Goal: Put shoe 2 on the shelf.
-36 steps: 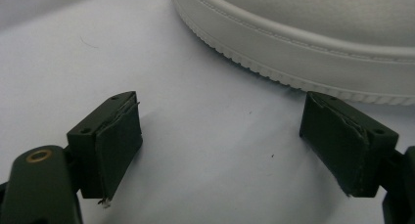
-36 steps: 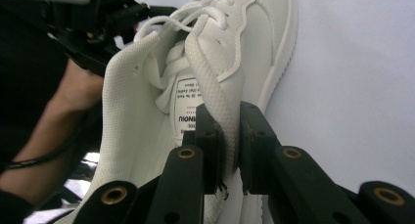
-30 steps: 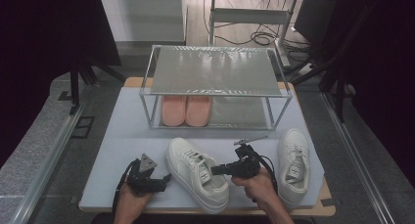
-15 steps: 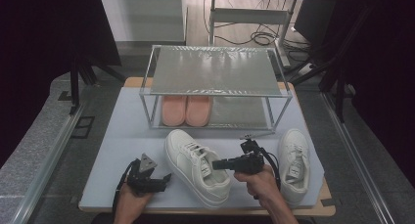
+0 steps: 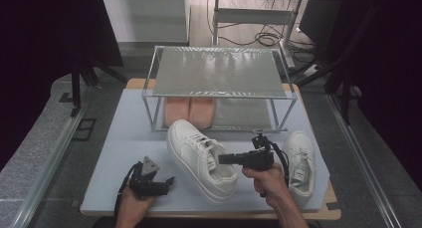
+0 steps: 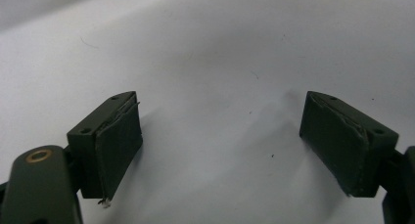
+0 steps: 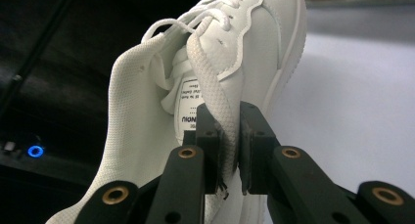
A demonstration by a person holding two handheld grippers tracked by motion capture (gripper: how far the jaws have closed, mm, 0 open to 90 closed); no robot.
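Nearest the person, the left gripper (image 5: 149,180) rests on the pale worktop (image 5: 114,138), jaws apart with nothing between them. Just right of it, the right gripper (image 5: 224,159) has its jaws clamped on the heel collar of a white sneaker (image 5: 199,158). The shoe's long axis runs from the heel at the jaws away toward the wire shoe rack (image 5: 219,73), where pink slippers (image 5: 189,111) occupy the lower shelf's left side. A second white sneaker (image 5: 300,158) lies to the right.

Pink slippers (image 5: 189,111) under a metal rack (image 5: 216,72); second white sneaker (image 5: 299,161) beside it.
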